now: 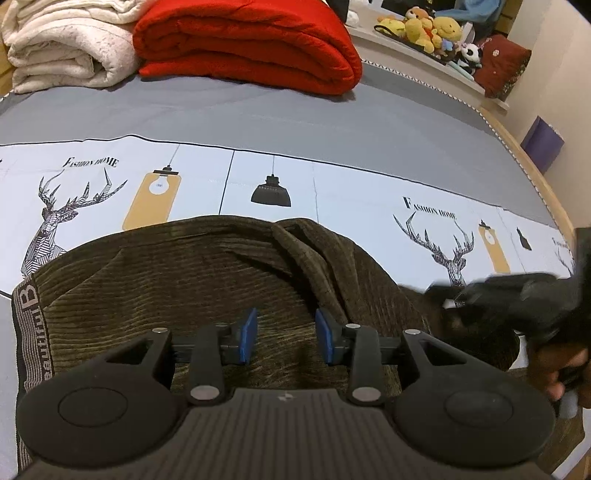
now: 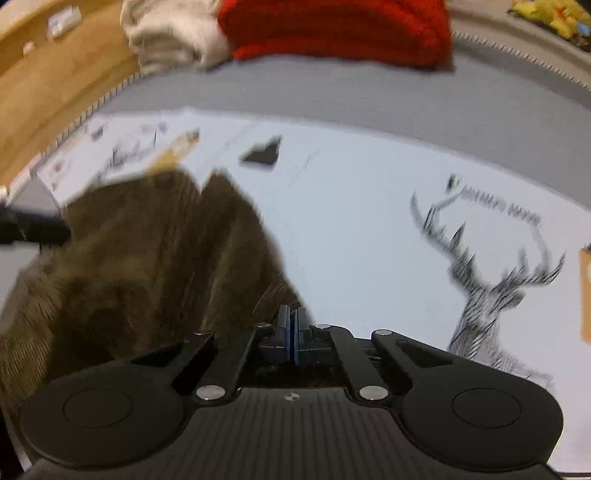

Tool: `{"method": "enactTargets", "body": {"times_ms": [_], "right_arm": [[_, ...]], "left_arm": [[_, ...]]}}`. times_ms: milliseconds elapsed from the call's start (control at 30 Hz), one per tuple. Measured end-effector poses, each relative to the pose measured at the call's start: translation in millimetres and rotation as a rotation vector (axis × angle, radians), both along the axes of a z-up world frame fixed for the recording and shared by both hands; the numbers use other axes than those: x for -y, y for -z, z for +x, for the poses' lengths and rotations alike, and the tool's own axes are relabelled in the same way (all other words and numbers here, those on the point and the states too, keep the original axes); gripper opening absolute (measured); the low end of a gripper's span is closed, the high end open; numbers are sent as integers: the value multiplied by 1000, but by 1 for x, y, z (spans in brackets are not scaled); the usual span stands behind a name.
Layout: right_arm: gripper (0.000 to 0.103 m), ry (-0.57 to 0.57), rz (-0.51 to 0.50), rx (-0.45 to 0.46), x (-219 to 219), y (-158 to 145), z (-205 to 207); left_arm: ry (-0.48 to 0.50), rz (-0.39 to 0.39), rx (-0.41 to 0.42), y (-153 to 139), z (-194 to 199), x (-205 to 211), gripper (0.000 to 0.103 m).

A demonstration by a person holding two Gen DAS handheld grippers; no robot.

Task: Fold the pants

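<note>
Olive-brown corduroy pants (image 1: 192, 280) lie bunched on the bed sheet, with a lettered waistband (image 1: 31, 332) at their left edge. My left gripper (image 1: 286, 334) is open, its blue pads (image 1: 248, 334) hovering just over the fabric and holding nothing. The right gripper shows blurred at the right of the left wrist view (image 1: 509, 295). In the right wrist view the pants (image 2: 147, 258) fill the left side and my right gripper (image 2: 292, 338) is shut at their right edge; whether it pinches fabric is unclear. The left gripper's tip (image 2: 33, 229) shows at far left.
The bed has a grey and pale-blue sheet (image 1: 332, 184) printed with deer and lamps. A folded red blanket (image 1: 251, 44) and a cream blanket (image 1: 62, 48) lie at the far side. Stuffed toys (image 1: 428, 29) sit on a ledge beyond the bed edge.
</note>
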State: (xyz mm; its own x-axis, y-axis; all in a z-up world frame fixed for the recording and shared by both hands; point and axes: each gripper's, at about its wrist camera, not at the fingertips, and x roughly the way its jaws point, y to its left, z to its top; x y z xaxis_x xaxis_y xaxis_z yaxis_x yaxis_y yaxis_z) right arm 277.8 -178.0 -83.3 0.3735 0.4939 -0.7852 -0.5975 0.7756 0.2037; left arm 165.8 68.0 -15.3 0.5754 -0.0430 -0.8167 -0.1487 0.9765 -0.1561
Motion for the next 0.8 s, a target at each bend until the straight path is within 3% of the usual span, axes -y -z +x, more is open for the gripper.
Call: {"method": "enactTargets", "body": {"times_ms": [200, 267, 333, 367, 400, 433, 500, 600, 700, 767, 800], "right_arm": [[0, 202, 401, 137, 60, -75, 5], [0, 321, 453, 156, 84, -80, 7], [4, 379, 380, 136, 89, -70, 9], [5, 351, 344, 98, 86, -60, 10], [14, 300, 300, 48, 79, -48, 11], [33, 248, 240, 4, 69, -36, 10], [55, 168, 117, -37, 47, -12, 4], [57, 87, -7, -71, 22, 15, -2], [69, 100, -75, -65, 10, 32, 2], [65, 110, -80, -63, 8, 37, 5], [45, 101, -67, -73, 8, 37, 7]], "left_arm": [[-45, -20, 7, -4, 0, -13, 39], [-59, -22, 2, -4, 1, -18, 39], [-65, -22, -2, -3, 2, -21, 39], [-69, -20, -6, -3, 2, -21, 39], [-71, -19, -10, -2, 2, -21, 39], [-72, -20, -15, -1, 3, -21, 39], [-68, -17, -21, 0, 3, -20, 39], [-58, -9, -23, 1, 4, -16, 40], [-50, 2, -32, 5, 4, -14, 41], [-45, 6, -36, 6, 5, -13, 41], [-44, 6, -37, 7, 5, -13, 41]]}}
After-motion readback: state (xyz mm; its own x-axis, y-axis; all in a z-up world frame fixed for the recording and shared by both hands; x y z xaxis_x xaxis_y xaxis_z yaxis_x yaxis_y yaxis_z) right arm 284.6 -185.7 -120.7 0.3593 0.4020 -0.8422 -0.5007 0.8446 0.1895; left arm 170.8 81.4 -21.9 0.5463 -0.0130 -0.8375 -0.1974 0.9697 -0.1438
